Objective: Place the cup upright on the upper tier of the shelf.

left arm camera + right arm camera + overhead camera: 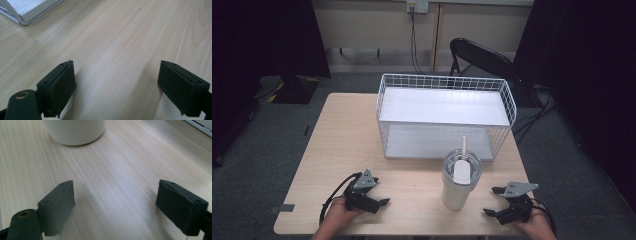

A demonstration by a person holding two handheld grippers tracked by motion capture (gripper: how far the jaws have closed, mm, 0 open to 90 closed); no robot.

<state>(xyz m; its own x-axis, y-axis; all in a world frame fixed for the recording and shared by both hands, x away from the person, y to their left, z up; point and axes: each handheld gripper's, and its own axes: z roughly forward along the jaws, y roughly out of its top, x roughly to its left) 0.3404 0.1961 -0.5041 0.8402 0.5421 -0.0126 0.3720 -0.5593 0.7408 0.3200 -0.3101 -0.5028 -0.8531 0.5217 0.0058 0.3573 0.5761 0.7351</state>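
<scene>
Writing: none readable on the tumbler or rack.
Left gripper [379, 200]: jaws wide apart, empty, left of the tumbler.
Right gripper [492, 201]: jaws wide apart, empty, just right of the tumbler.
Tumbler [458, 186]: upright, between both grippers.
Wire rack [444, 117]: behind the tumbler.

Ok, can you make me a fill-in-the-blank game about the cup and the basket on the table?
1. A ____ sticks up from the lid of the white cup.
2. The cup stands in front of the white wire ____, between the left gripper and the right gripper.
3. Both grippers' jaws are ____, with nothing between them.
4. The cup stands on a table made of ____.

Missing words: straw; basket; open; wood
</scene>
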